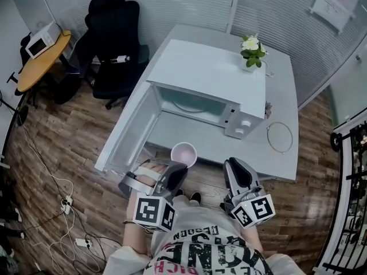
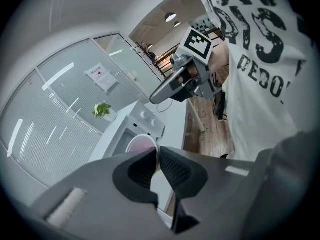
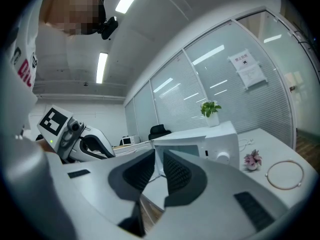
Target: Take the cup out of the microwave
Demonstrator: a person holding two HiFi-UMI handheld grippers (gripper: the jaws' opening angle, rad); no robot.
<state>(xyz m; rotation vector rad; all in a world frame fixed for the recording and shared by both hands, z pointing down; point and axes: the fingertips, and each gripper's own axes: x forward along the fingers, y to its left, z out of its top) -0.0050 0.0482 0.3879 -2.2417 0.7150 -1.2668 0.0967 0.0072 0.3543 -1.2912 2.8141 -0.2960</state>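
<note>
L gripper (image 2: 157, 156) nipped shut on rim of pink cup (image 1: 184, 153); cup's out of microwave (image 1: 213, 76), held in front of it by open door (image 1: 129, 136), near table (image 1: 281, 159) front edge. R gripper (image 3: 159, 165) jaws slightly apart, nothing btwn

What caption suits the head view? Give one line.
Left gripper holds the cup by its rim outside the open microwave; right gripper empty.

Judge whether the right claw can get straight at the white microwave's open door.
Probably not straight across: the left claw, clamped on the pale pink round cup, sits between the empty right claw and the white microwave's open door.
</note>
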